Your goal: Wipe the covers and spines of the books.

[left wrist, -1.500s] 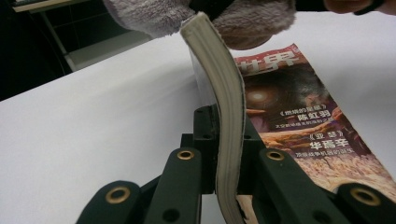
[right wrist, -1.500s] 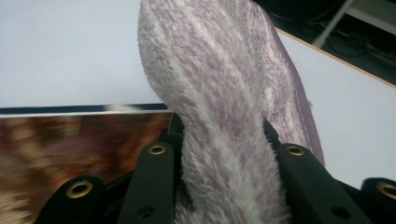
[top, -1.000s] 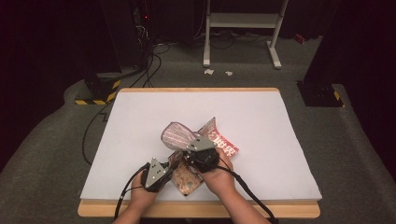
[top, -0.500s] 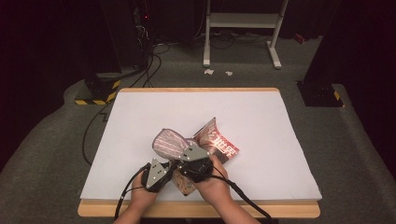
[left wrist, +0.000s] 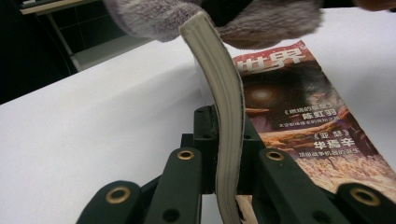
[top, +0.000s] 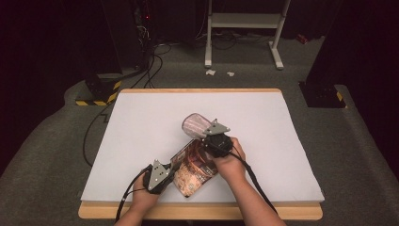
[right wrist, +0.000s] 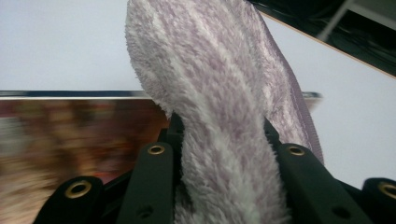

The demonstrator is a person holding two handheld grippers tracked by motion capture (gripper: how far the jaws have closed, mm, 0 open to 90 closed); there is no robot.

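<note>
1. Closest to the camera in the high view, the left gripper (top: pixel 164 173) sits near the front edge of the white-topped desk with the pale wood rim (top: pixel 141 122). Its fingers (left wrist: pixel 187 186) are clamped on the edge of a glossy paperback magazine with a reddish-brown cover and white Chinese lettering (top: pixel 194 167).
2. In the left gripper view that pinched part stands up between the two black fingers, page edges towards the camera and bowing over at the top, while the rest of the cover lies flat on the desk on the right.
3. The magazine lies at an angle in the front middle of the desk, running from the left gripper up towards the right hand (top: pixel 228 157).
4. A bit further back, the right gripper (top: pixel 211 136) has its fingers (right wrist: pixel 156 182) closed on a fuzzy pale lilac-and-white slipper (top: pixel 195 125), squeezing the plush from both sides.
5. The slipper sticks out past the right gripper towards the middle of the desk, just beyond the magazine's far end. In the left gripper view its fluffy underside hangs right over the top of the lifted pages.
</note>
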